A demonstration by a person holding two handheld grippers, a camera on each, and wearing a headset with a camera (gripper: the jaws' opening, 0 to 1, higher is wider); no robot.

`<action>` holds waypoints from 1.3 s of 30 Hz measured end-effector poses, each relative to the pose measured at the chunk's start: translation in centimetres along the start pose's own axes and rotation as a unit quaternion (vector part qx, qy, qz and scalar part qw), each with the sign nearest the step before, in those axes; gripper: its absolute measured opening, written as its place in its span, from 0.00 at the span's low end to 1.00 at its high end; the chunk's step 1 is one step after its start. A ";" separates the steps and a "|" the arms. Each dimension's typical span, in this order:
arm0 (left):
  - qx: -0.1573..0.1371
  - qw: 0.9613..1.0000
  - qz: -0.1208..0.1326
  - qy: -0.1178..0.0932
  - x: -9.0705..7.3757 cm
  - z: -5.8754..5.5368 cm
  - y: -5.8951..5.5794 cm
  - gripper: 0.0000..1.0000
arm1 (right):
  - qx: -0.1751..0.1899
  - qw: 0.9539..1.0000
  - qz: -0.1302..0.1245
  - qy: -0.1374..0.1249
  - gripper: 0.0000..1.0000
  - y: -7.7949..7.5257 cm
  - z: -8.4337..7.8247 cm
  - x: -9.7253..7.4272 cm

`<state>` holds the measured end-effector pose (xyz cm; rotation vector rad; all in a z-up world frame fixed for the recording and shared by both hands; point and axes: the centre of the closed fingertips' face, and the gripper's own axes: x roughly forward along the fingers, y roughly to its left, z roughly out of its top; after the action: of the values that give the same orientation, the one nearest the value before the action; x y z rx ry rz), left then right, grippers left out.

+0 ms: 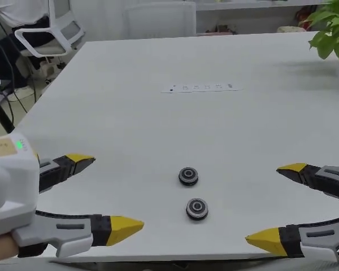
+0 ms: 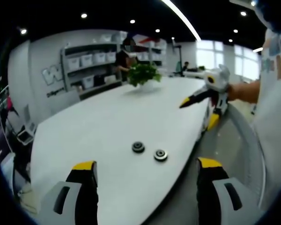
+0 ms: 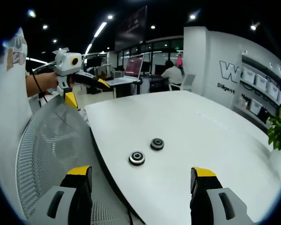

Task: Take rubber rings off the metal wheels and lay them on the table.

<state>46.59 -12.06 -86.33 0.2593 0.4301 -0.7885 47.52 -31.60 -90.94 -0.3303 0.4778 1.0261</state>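
Your left claw (image 1: pixel 104 193) wide open, empty, at table's (image 1: pixel 158 124) near edge. Your right claw (image 1: pixel 275 203) likewise, opposite side. Far wheel (image 1: pixel 188 176) and near wheel (image 1: pixel 197 208) lie between claws, close together, rubber rings (image 1: pixel 181 176) on.

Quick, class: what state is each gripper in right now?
Left gripper: open, holding nothing.
Right gripper: open, holding nothing.

We count two small round metal wheels ringed in black rubber: the far wheel (image 1: pixel 188 176) and the near wheel (image 1: pixel 197 208). We count two white grippers with yellow-tipped jaws, the left gripper (image 1: pixel 117 193) and the right gripper (image 1: pixel 263 203), one white table (image 1: pixel 158 113), one green leafy plant (image 1: pixel 333 28) and one white office chair (image 1: pixel 45 34).
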 end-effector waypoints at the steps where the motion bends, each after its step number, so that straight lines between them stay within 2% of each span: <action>1: -0.001 1.000 0.000 -0.001 0.0 0.0 0.0 0.88 | -0.001 1.000 0.000 0.001 0.86 0.0 0.0 0.0; 13: -0.002 1.000 0.006 -0.004 -0.1 0.1 1.0 0.88 | -0.005 1.000 0.004 0.006 0.85 -0.4 0.0 0.4; 29: -0.004 1.000 0.007 0.002 0.3 -0.2 1.7 0.87 | -0.003 1.000 0.010 -0.001 0.82 -1.5 0.5 1.0; 39: 0.002 1.000 0.003 0.002 1.4 0.3 2.1 0.86 | -0.001 1.000 0.013 -0.015 0.82 -2.2 1.6 1.5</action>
<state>49.10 -11.59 -86.60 0.2664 0.4303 -0.7831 50.43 -30.80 -90.26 -0.3102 0.4549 1.0546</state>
